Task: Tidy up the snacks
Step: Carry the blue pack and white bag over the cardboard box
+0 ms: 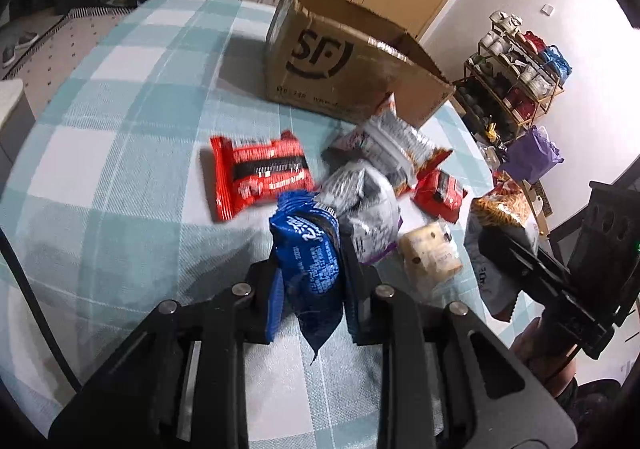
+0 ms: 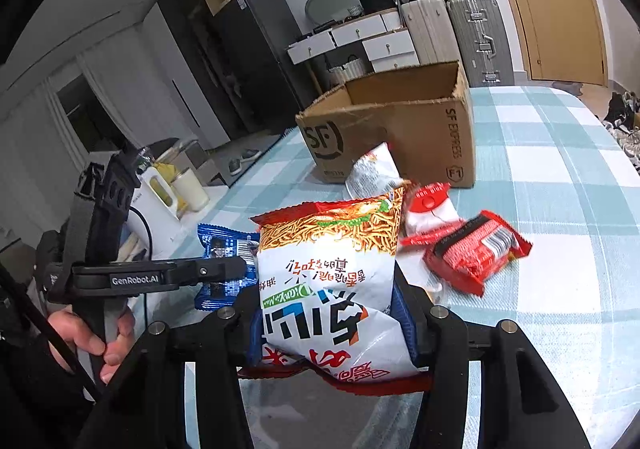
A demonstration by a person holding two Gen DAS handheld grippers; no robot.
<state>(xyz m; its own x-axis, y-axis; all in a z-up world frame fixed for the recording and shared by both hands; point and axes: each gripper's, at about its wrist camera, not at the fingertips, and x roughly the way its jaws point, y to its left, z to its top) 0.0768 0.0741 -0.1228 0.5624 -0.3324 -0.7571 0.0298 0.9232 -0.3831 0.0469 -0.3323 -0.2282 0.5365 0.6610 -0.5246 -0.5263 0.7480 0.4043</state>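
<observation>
In the left wrist view my left gripper [image 1: 310, 253] is shut on a blue snack packet [image 1: 306, 245], held just above the checked tablecloth [image 1: 120, 137]. Beyond it lie a red packet [image 1: 260, 175], crumpled silver packets [image 1: 368, 205], a small red packet [image 1: 438, 195] and a beige packet [image 1: 430, 253]. An open cardboard box [image 1: 332, 61] stands at the back. My right gripper [image 2: 328, 313] is shut on a white and orange noodle bag [image 2: 328, 277], held upright. The right wrist view also shows the left gripper [image 2: 236, 271] on the blue packet [image 2: 218, 245], and the box [image 2: 420, 137].
A red packet [image 2: 476, 249], a red and white packet [image 2: 432, 209] and a silver bag [image 2: 372, 169] lie before the box. A shelf of cups [image 1: 516, 77] and a purple bag [image 1: 532, 153] stand past the table's right edge. A kettle [image 2: 156, 193] sits beyond the left edge.
</observation>
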